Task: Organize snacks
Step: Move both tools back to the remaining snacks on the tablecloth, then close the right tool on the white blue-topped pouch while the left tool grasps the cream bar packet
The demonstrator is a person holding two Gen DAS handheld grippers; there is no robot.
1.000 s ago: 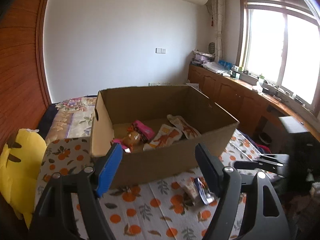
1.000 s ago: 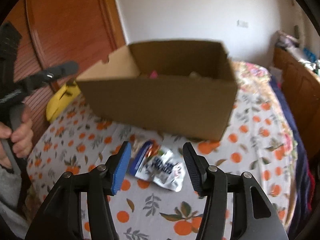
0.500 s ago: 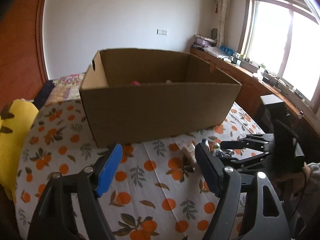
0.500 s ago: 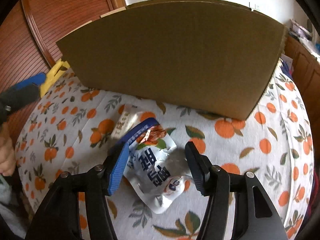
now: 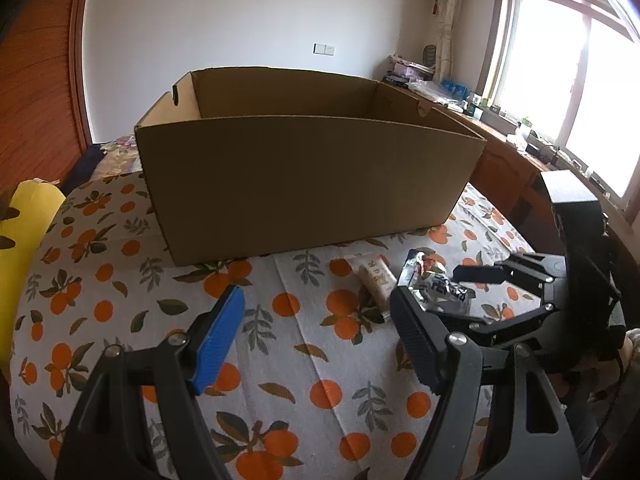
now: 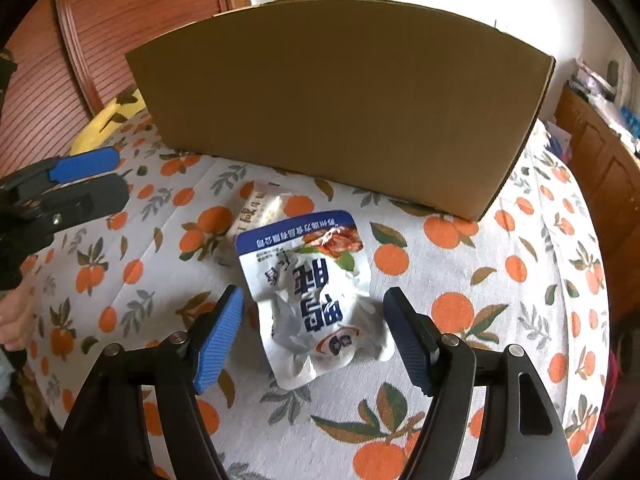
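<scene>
Your white and blue snack pouch (image 6: 316, 300) lies crumpled on the orange-print bedspread (image 6: 480, 312), on the near side of the cardboard box (image 6: 344, 96) and not touching it. Your right gripper (image 6: 312, 336) has its jaws spread wide on either side of the pouch's near end, the blue pad (image 6: 218, 340) to the left and the black one to the right, with neither pad visibly pressing the foil. Just beyond the pouch, between it and the box wall, lies a small pale snack bar (image 6: 256, 210), partly tucked under the pouch's far edge.

From your left gripper's camera, the same pouch (image 5: 434, 284) and bar (image 5: 376, 278) sit to the right, with the right gripper (image 5: 478, 296) reaching in around the pouch. Your left gripper (image 5: 316, 340) is also spread open and holds nothing, hovering over bare bedspread (image 5: 280, 320) in front of the box (image 5: 304, 184). The box's near wall hides whatever is inside from both cameras.

Farther out, a yellow cushion (image 5: 24, 248) lies at the left edge of the bed, and a wooden counter (image 5: 508, 160) runs under the window on the right.
</scene>
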